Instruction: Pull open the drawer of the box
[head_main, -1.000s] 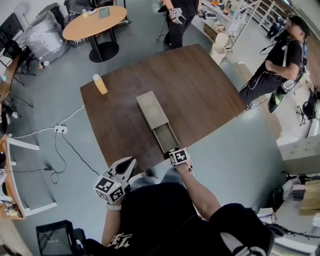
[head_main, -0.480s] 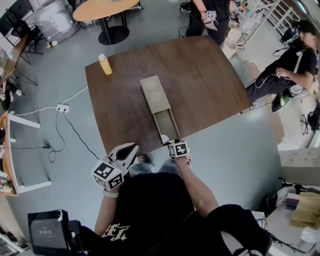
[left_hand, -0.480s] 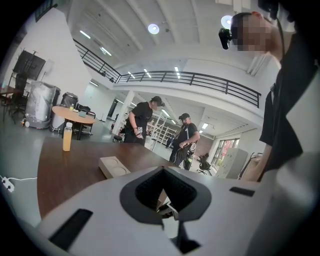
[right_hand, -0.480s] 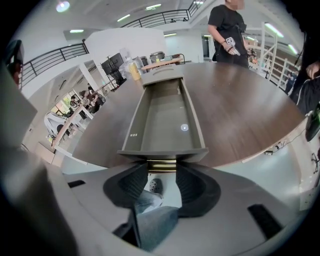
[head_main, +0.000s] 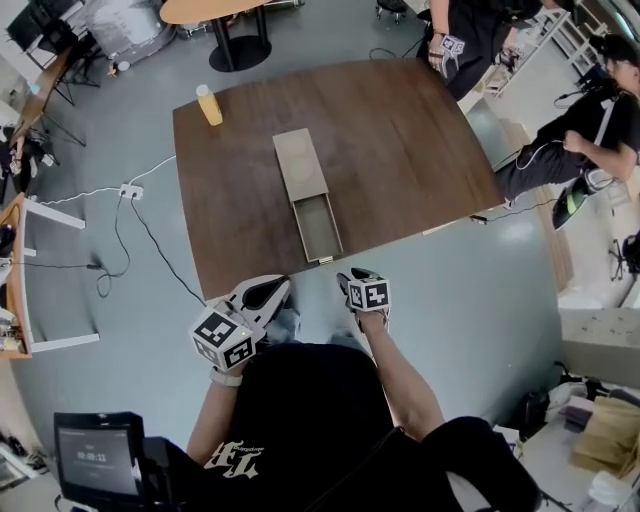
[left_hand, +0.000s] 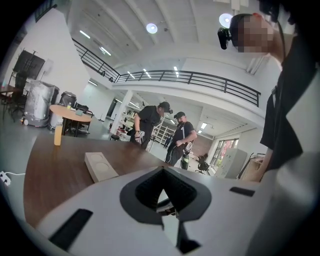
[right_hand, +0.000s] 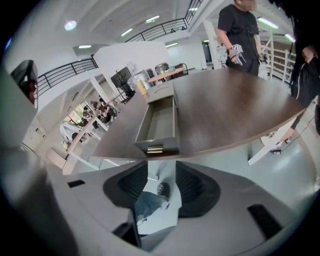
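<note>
A dark brown wooden counter (head_main: 400, 150) fills the upper middle of the head view, above grey floor. A long, pale grey-brown box (head_main: 299, 163) lies on it, left of centre, running from the upper part of the frame toward the bottom. Its drawer (head_main: 319, 227) stands open and juts from the box's lower end, with its front close to the counter's near edge. In the right gripper view the drawer front carries a small brass-coloured handle (right_hand: 154, 149).

The right tongs (head_main: 350, 280) hang just below that counter edge, off the wood and apart from the drawer front. Their jaws are released, and only floor and a trouser leg show through the gap between them. The left tongs (head_main: 270, 291) sit lower left of the drawer, also off the counter. In the left gripper view their tips meet in a clenched point around nothing.

A yellow-orange bottle (head_main: 208, 105) stands upright near the counter's upper left corner, well apart from the box. A white power strip (head_main: 130, 190) lies on the floor at the left of the frame.
</note>
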